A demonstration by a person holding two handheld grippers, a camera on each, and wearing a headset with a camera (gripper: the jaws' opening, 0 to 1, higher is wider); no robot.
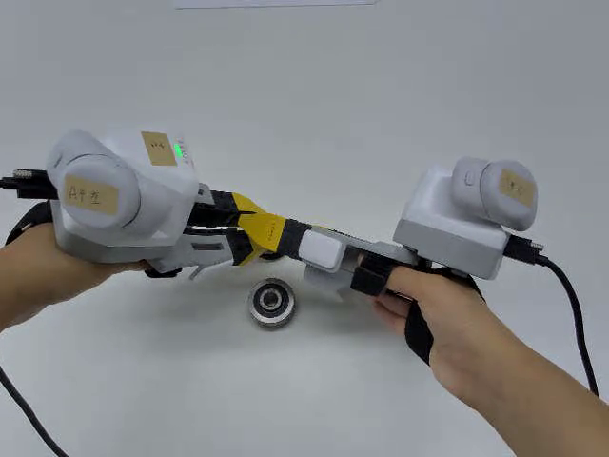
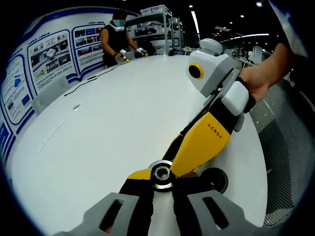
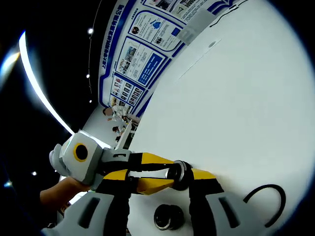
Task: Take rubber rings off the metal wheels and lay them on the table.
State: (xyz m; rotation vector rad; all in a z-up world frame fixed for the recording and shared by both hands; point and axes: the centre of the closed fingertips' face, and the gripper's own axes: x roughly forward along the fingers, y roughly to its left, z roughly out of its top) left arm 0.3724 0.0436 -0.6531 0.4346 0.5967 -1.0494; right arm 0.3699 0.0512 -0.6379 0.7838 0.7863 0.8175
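Both grippers meet tip to tip above the desk (image 1: 314,105). The left gripper (image 1: 276,236) has its jaws closed on a metal wheel (image 2: 161,173). The right gripper (image 3: 184,178) has closed in on the same wheel from the opposite side, though we cannot tell whether it bites the rim or the rubber band.

We think the main risk is the pull. With two sets of jaws crowded on one small wheel, a tug on the rubber could twist the wheel out of the left gripper's hold. It would then drop onto the second wheel (image 1: 272,303), which lies on the desk right beneath the tips. A stretched ring could also snap free and fly off.

The head view hides the held wheel behind the jaws, while both gripper views show it plainly at the tips. The right gripper view adds a black arc (image 3: 268,187) on the desk, off to one side of its jaws. It could be a ring or a cable; we cannot say which.
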